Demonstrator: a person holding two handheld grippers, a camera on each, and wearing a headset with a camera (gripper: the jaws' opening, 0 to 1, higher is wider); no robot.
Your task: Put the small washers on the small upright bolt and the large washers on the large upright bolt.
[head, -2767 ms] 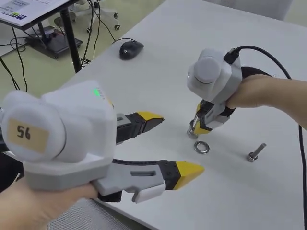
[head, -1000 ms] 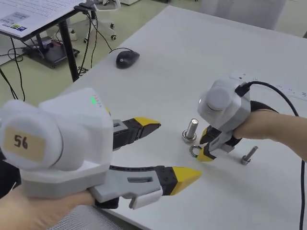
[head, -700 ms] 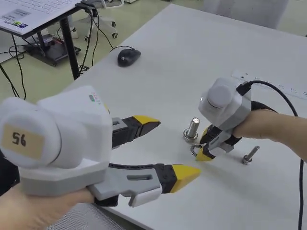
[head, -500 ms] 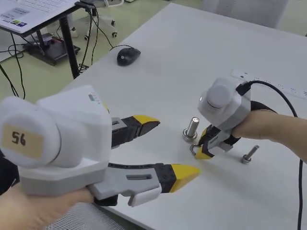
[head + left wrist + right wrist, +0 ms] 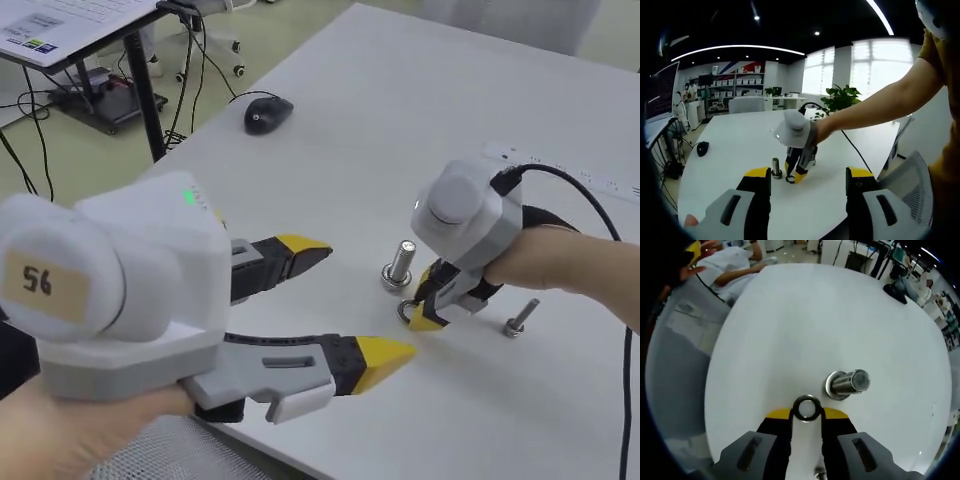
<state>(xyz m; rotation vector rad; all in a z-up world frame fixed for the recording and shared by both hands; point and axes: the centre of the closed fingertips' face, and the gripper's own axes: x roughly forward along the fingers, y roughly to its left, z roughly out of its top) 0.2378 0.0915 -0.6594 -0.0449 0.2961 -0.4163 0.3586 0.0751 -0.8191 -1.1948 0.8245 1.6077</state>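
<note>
Left gripper (image 5: 366, 298): low at the left of the head view, over the near edge of the table; its two yellow-tipped jaws are spread wide, with nothing between them.
Computer mouse (image 5: 268, 112): black, on the white table (image 5: 400, 120), well apart from the bolts.
Large bolt (image 5: 400, 264): shiny metal, standing upright on its wide base. In the right gripper view it (image 5: 847, 383) is seen from above, just beside the washer.
Large washer (image 5: 404, 313): a flat metal ring with a round hole, standing on its edge, close to the foot of the large bolt but apart from it. The ring (image 5: 795, 409) sits between the yellow tips.
Right gripper (image 5: 424, 312): pointing down at the table, its jaws pinching the large washer by the rim.
Small bolt (image 5: 519, 319): thin, lying on its side on the table, right of the right gripper, not upright.
Change: 2.8 s ago the right gripper was over the large bolt and this washer lay flat on the table beside it. Now the washer is in the jaws. The small bolt lies as before, and the left gripper stays wide open.
</note>
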